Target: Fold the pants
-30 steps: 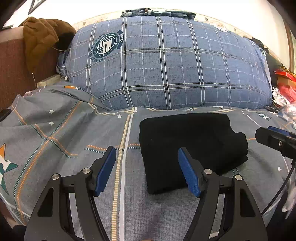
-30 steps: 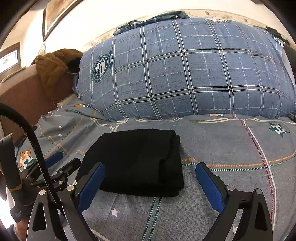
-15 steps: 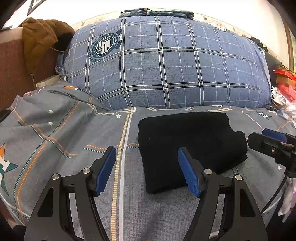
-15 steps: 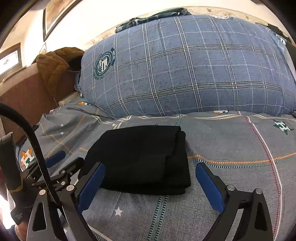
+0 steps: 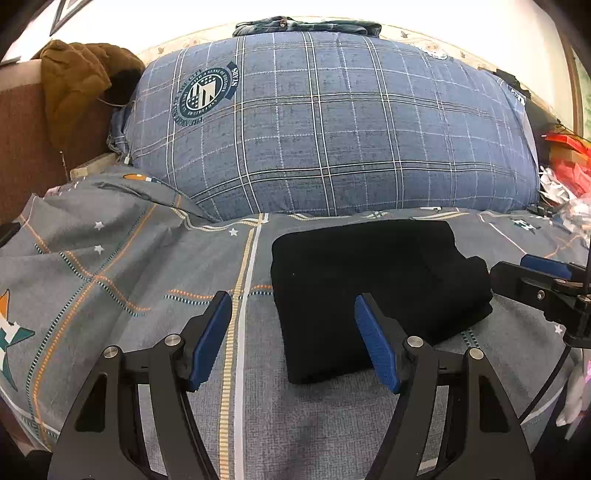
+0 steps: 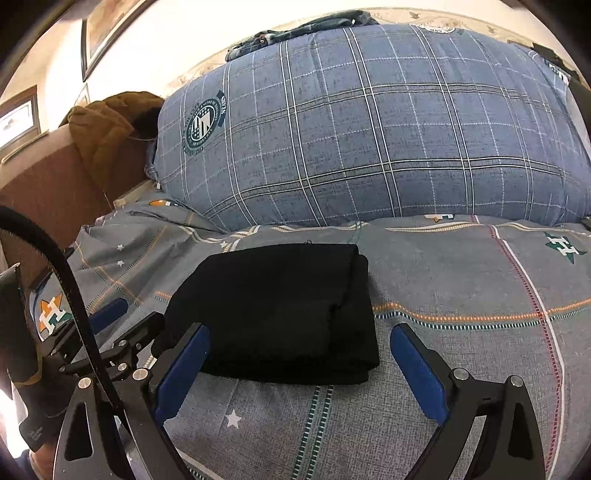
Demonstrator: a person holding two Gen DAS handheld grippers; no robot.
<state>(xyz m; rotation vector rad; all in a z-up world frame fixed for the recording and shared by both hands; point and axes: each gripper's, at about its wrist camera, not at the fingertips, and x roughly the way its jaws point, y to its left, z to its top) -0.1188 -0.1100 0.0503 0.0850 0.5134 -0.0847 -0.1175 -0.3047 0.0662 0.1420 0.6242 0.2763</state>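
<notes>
Well, both grippers, left (image 5: 293,334) and right (image 6: 299,369), hang spread and empty near the folded black fabric pants (image 6: 280,306). Looks finished; I'd just square the stepped right edge on the grey patterned bedsheet (image 6: 461,280).

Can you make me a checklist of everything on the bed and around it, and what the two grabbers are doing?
Surface: grey patterned bedsheet, a bit wrinkled.
Job's things: black pants folded into a compact stack, lying flat.
Clutter: brown jacket; red packaging.
Grippers: left gripper open, empty; right gripper open, empty, near the pants' front edge.
Cables: black cable beside the left gripper.
Surroundings: big plaid pillow, denim clothes on top.
</notes>
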